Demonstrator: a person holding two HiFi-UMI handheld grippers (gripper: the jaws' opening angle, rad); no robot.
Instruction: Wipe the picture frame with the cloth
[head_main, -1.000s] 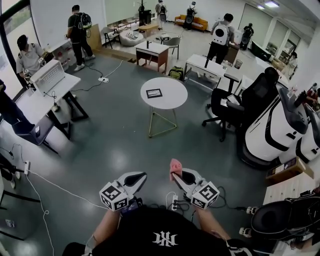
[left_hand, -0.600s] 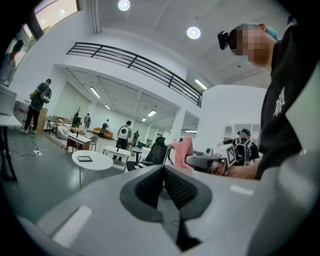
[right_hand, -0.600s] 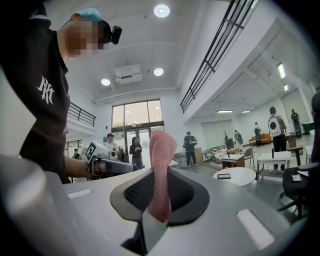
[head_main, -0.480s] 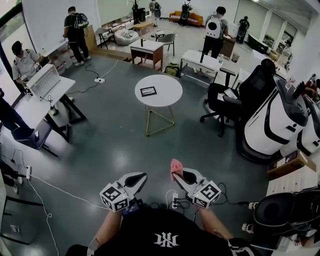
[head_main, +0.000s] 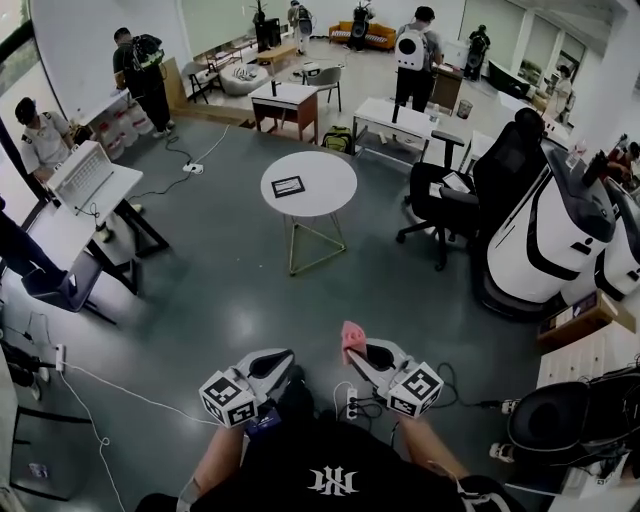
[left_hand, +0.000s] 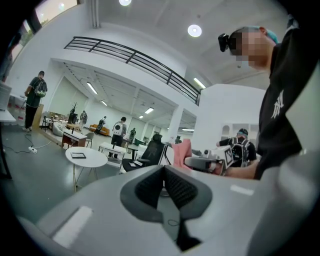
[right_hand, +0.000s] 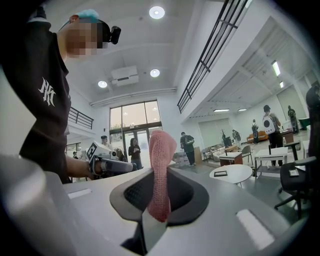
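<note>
A small dark picture frame lies flat on a round white table far ahead across the room; it also shows in the left gripper view as the frame and in the right gripper view as the frame. My right gripper is held close to my body, shut on a pink cloth that sticks up between the jaws; the cloth shows pink in the head view. My left gripper hangs beside it with its jaws shut and nothing between them.
Grey floor lies between me and the round table. A black office chair and white machines stand at the right, a desk with a laptop at the left. Cables and a power strip lie by my feet. Several people stand around the room.
The view has moved forward a little toward the round table. Both grippers keep their position near my body, the cloth still held in the right one.
</note>
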